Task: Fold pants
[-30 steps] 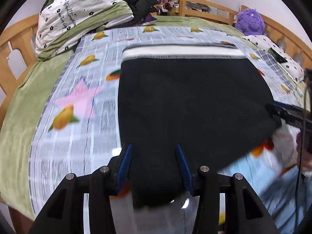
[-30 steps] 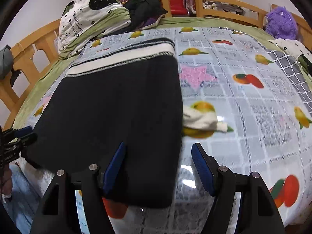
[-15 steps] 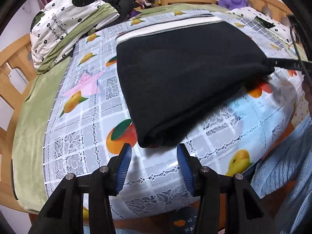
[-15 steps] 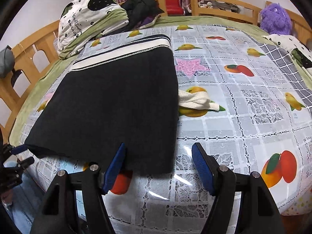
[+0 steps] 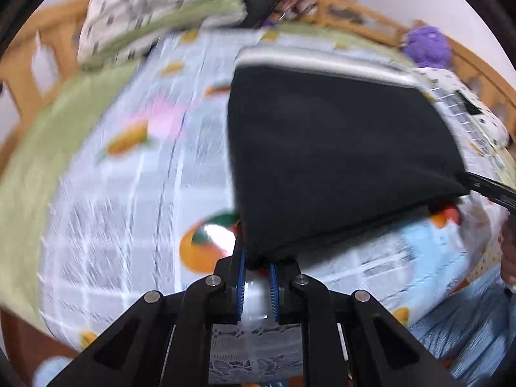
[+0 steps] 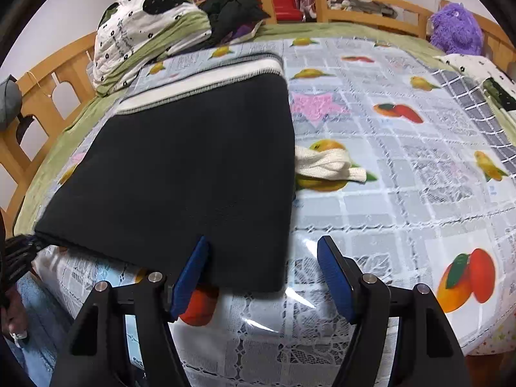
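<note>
With jaws just closed, left tool [image 5: 258,269] clamped on near left corner of folded black knit pants [image 6: 180,174] at bed's near edge, likely for next fold; right tool [image 6: 262,274] spread, straddling near right corner, ungripped.

No text legible — prints too blurred.

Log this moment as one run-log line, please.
stage: gripping near hem | left tongs: just closed on pants corner | right tongs: open, straddling other near corner | pants: folded, flat on tablecloth
</note>
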`<state>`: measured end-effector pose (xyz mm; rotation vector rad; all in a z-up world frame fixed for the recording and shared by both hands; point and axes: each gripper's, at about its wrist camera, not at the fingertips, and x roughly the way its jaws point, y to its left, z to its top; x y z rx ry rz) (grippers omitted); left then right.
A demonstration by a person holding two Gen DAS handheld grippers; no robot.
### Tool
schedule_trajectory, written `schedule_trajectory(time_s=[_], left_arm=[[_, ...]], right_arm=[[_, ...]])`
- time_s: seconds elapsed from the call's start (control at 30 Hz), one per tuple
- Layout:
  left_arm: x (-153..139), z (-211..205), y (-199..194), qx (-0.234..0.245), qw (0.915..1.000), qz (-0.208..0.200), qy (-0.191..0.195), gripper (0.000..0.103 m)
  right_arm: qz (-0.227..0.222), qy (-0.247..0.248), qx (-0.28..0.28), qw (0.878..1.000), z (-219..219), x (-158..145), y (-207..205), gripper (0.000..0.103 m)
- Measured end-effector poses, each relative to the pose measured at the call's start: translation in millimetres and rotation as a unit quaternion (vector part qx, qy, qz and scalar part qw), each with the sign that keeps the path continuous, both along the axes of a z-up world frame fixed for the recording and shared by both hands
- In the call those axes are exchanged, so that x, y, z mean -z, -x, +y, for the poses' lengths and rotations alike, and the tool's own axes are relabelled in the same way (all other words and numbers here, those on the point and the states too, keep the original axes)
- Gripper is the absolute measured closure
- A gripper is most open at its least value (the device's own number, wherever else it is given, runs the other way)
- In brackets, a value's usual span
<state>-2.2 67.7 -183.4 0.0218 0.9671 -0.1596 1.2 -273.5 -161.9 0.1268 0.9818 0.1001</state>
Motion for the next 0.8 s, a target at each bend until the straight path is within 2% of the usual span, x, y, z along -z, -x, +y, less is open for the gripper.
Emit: schedule_trajectory(time_s=[0.1, 0.17, 0.23, 0.33, 0.4, 0.47, 0.57, 0.67, 0.73, 0.8], left_arm=[[-4.3, -7.3, 5.2, 0.011, 0.9996, -0.012, -0.024, 0.088], [-8.8, -4.6, 9.3, 0.013, 0.9997, -0.003, -0.019, 0.088], [-13.4, 3.6, 15.8, 0.011, 0.9998, 0.009, -0.011, 0.088], [-22.5, 15.5, 25.8, 0.001, 0.9998, 0.001, -0.019, 0.087], [-34.7, 19.6, 31.4, 0.001, 0.9998, -0.017, -0.004, 0.087], [-46.1, 14.6, 20.3, 0.018, 0.9992, -0.03, 0.019, 0.086], [-51.7, -1.3, -2.5, 0.033, 0.9984, -0.037, 0.028, 0.086], [-36.8, -17.1, -19.2, 0.03, 0.9992, -0.022, 0.014, 0.086], [-26.7, -19.8, -21.3, 0.023, 0.9996, -0.014, 0.006, 0.086], [-24.1, -20.6, -15.7, 0.02, 0.9994, -0.028, 0.005, 0.086]], right_arm=[[0.005, 0.01, -0.006, 1.0, 3.7, 2.4, -0.4, 0.033], [-0.002, 0.018, -0.014, 1.0, 4.3, -4.0, 2.6, 0.034], [-0.021, 0.014, -0.022, 0.999, 2.7, -15.9, 10.2, 0.034], [-0.052, 0.008, -0.031, 0.998, 1.3, -32.0, 19.5, 0.034], [-0.078, -0.001, -0.038, 0.996, 3.3, -42.5, 20.1, 0.034], [-0.086, -0.011, -0.038, 0.996, 7.8, -45.8, 11.7, 0.034], [-0.076, -0.009, -0.029, 0.997, 15.8, -39.5, -6.2, 0.035], [-0.024, 0.012, -0.015, 1.0, 19.2, -13.2, -16.9, 0.038], [-0.004, 0.014, -0.018, 1.0, 20.1, 3.5, -13.6, 0.038], [-0.005, 0.017, -0.023, 1.0, 20.7, 5.5, -8.9, 0.038]])
